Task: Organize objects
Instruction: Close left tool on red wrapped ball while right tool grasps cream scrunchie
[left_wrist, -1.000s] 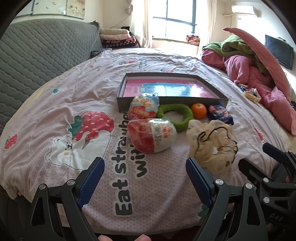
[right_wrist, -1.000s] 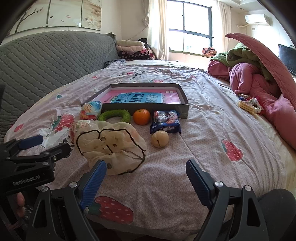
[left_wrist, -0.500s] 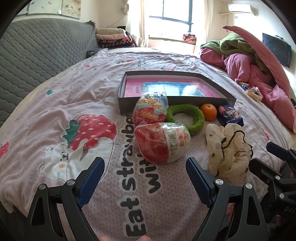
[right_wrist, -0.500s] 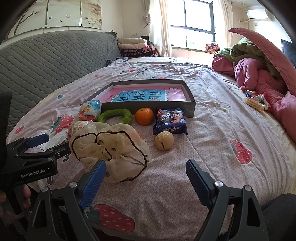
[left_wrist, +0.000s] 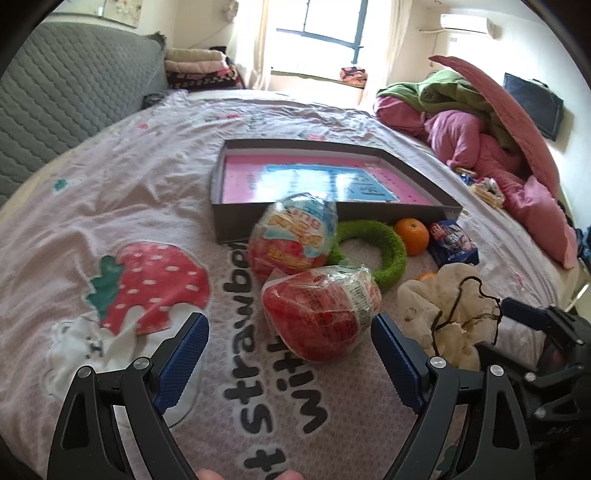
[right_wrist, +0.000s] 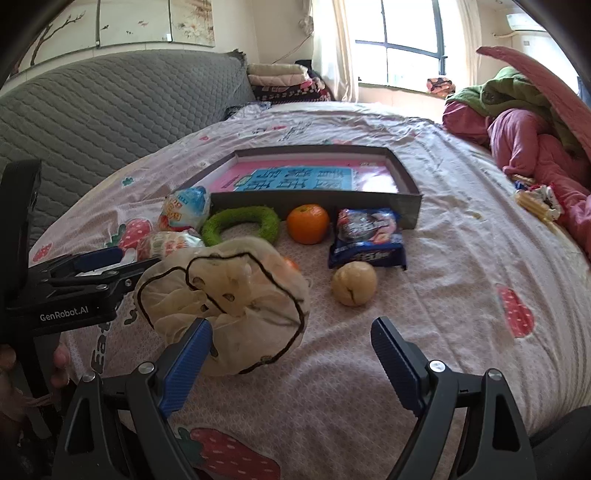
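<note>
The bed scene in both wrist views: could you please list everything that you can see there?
Box: 1, grey, pink-blue lining, mid-bed.
Wrapped eggs: 2, red, left of the ring.
Ring: 1, green, before the box.
Orange: 1, before the box.
Snack packet: 1, blue, right of the orange.
Ball: 1, beige, before the packet.
Scrunchie: 1, cream, nearest.
Bedding: pile, pink-green, right.
Left gripper: open.
Right gripper: open.

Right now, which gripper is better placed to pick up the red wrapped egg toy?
Left. The left gripper is open with the red wrapped egg toy directly between its fingers. The right gripper is open too, but faces the cream scrunchie.
</note>
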